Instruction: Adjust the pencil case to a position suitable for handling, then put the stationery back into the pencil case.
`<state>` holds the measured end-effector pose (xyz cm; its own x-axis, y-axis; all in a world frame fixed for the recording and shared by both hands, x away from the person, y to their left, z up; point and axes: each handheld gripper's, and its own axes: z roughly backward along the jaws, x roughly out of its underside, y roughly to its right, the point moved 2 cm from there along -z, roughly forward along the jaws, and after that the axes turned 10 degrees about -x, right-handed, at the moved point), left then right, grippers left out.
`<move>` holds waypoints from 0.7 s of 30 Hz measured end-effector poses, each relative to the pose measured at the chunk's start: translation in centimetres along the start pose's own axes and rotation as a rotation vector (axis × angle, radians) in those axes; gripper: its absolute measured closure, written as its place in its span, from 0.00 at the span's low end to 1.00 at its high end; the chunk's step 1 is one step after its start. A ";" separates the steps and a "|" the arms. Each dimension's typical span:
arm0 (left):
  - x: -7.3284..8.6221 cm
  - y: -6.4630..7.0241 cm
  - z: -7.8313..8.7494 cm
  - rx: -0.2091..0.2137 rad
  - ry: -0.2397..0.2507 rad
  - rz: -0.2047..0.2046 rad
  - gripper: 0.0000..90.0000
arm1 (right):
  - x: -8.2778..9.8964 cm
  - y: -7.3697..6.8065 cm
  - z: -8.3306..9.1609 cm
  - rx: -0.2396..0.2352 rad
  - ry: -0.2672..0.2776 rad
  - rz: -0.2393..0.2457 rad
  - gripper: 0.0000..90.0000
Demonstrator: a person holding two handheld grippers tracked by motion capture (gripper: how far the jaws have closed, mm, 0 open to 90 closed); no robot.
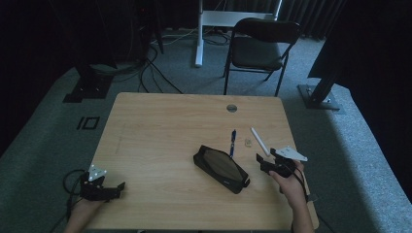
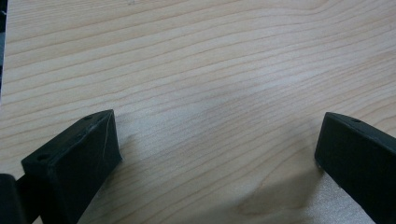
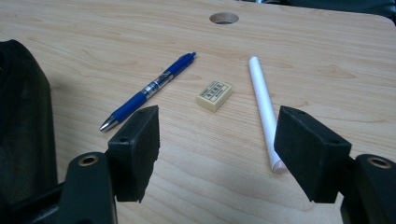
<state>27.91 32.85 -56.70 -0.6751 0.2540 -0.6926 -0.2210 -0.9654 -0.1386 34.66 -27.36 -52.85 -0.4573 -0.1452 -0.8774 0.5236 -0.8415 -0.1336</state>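
Count of things on the table
One pencil case (image 1: 221, 168), one blue pen (image 3: 148, 90), one eraser (image 3: 214, 95), one white stick (image 3: 264, 108)

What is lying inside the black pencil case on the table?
The black pencil case shows a dark, unreadable interior; its contents stay hidden. Beside it on the table lie a blue pen, eraser and white pen.

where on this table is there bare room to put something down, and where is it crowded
Bare wood runs across the table from the left edge to the black pouch, and along the far edge around the round hole. It is crowded ahead of the right gripper: blue pen, eraser and white stick lie close together.
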 end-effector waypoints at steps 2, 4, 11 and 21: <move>0.0 0.0 0.0 0.000 0.000 0.000 0.00 | 0.0 0.2 -0.2 0.003 -0.003 -0.002 0.34; 0.0 0.0 0.0 0.000 0.000 0.000 0.00 | 0.0 0.4 -0.5 0.010 -0.014 0.002 0.34; 0.0 0.0 0.0 0.000 0.000 0.000 0.00 | -0.5 0.9 -1.0 0.017 -0.029 0.005 0.34; 0.0 0.0 0.0 0.000 0.000 0.000 0.00 | -1.2 2.5 -2.7 0.048 -0.065 0.018 0.32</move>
<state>27.91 32.85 -56.70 -0.6751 0.2539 -0.6926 -0.2212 -0.9654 -0.1383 38.46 -27.92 -53.40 -0.4945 -0.1924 -0.8476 0.4979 -0.8621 -0.0948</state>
